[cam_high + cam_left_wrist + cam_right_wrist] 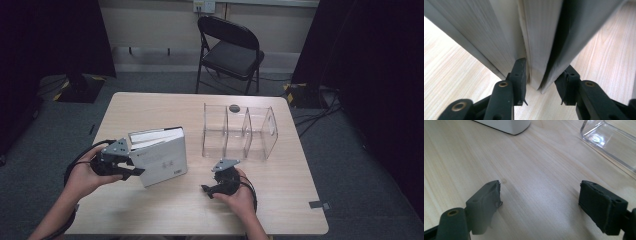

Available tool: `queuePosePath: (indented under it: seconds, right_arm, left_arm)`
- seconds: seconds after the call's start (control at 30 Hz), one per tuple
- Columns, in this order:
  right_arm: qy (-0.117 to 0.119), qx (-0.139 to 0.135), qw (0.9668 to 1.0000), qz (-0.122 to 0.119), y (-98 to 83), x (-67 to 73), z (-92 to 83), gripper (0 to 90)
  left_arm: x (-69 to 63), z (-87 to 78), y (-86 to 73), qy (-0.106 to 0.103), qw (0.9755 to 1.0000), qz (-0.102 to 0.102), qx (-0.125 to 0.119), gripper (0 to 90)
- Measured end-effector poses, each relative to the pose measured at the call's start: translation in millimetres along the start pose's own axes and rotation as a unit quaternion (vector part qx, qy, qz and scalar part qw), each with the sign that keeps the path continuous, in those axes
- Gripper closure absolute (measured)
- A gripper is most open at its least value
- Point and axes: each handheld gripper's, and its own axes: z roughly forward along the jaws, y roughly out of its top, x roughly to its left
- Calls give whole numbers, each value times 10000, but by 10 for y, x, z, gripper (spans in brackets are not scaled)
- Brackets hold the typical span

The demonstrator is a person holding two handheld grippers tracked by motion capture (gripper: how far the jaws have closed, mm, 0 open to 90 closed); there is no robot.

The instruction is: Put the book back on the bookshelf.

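Note:
A white book stands on the wooden table, its page edges on top. My left gripper is at the book's left edge. In the left gripper view the book rises between the jaws of the left gripper: one pad sits against the page block and the other stands just off the grey cover, so the jaws are narrowly open around it. My right gripper rests near the table's front, to the right of the book. Its jaws are wide open over bare wood.
A clear plastic organizer with upright dividers stands right of the book, and its corner shows in the right gripper view. A black folding chair stands beyond the table. Dark curtains flank both sides.

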Motion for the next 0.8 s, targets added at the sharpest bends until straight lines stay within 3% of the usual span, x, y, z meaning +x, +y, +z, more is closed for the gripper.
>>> queuePosePath:
  seconds: [0.27,0.8]
  right_arm:
    - [147,68,9995,-288,100,16,-7,166]
    - [434,35,9979,-487,364,-14,-60,166]
  left_arm:
    - [20,-16,-118,109,9998,-163,40,521]
    - [21,159,-522,184,9984,-515,103,347]
